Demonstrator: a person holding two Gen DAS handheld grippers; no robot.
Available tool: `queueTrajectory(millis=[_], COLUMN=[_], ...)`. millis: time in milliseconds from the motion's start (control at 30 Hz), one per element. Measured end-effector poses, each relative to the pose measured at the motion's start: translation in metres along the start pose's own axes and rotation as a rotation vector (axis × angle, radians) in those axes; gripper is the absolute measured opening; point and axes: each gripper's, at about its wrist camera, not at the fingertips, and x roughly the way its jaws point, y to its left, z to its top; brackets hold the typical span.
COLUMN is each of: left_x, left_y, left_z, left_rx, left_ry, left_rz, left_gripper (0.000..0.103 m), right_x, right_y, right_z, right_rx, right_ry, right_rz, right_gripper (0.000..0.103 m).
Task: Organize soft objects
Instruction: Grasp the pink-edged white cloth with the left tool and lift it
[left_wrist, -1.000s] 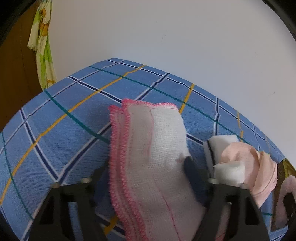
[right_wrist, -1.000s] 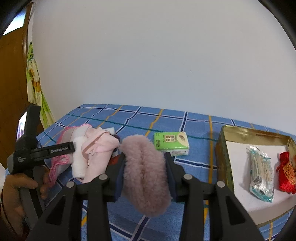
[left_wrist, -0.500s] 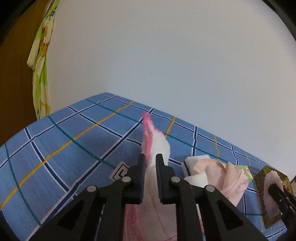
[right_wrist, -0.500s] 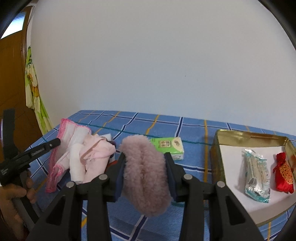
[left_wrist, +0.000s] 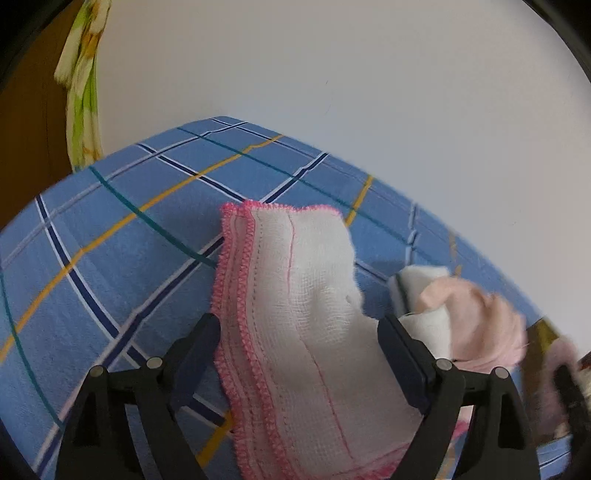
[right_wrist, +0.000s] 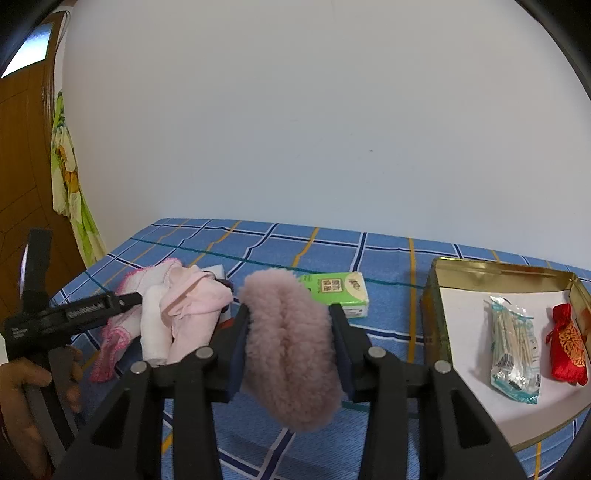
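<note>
Two soft items handled: fluffy pad (right_wrist: 291, 347) clamped in right tool (right_wrist: 291, 332), gauze cloth (left_wrist: 299, 317) straddled by wide-open left tool (left_wrist: 299, 339), both unplaced.

A plain white wall (right_wrist: 314, 110) fills the view from 10 to 2 o'clock. At 9 o'clock stands a brown wooden door (right_wrist: 22, 177), and a green and yellow cloth (right_wrist: 68, 184) hangs beside it. A blue checked tablecloth (right_wrist: 388, 258) covers the surface below. The light is soft and even.
</note>
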Motion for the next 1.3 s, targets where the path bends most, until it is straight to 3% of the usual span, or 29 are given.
queueTrajectory(millis=[533,567,600,633,700,800,900,1033,1300], left_x=[0.01,0.009,0.008,0.004,0.003,0.002,-0.006,-0.025,-0.071], left_y=[-0.015,-0.014,-0.014,-0.013,-0.009,-0.006,-0.002,-0.002,0.001], left_z=[-0.005,-0.005,-0.005,-0.005,-0.004,-0.004,-0.002,0.0,0.002], left_rx=[0.138,0.146,0.153,0.155,0.142,0.121,0.09,0.09,0.052], left_ry=[0.056,0.054,0.045,0.033,0.03,0.027,-0.022,-0.14,-0.403], left_rz=[0.117,0.12,0.126,0.125,0.065,0.024,-0.003,0.032,-0.09], left_gripper=[0.094,0.091,0.07,0.041,0.023,0.015,0.013,0.013,0.013], right_x=[0.004,0.004,0.004,0.004,0.004,0.003,0.001,-0.003,-0.013], right_y=[-0.004,-0.004,-0.005,-0.005,-0.005,-0.004,-0.005,-0.007,-0.008], right_z=[0.001,0.001,0.001,0.001,0.001,0.001,0.001,0.002,0.003], right_rx=[0.036,0.039,0.041,0.041,0.041,0.042,0.052,0.06,0.071], right_ry=[0.016,0.016,0.017,0.017,0.014,0.01,0.003,-0.021,-0.067], right_rz=[0.025,0.027,0.028,0.029,0.028,0.027,0.028,0.024,0.036], right_gripper=[0.047,0.047,0.047,0.047,0.047,0.047,0.046,0.045,0.045])
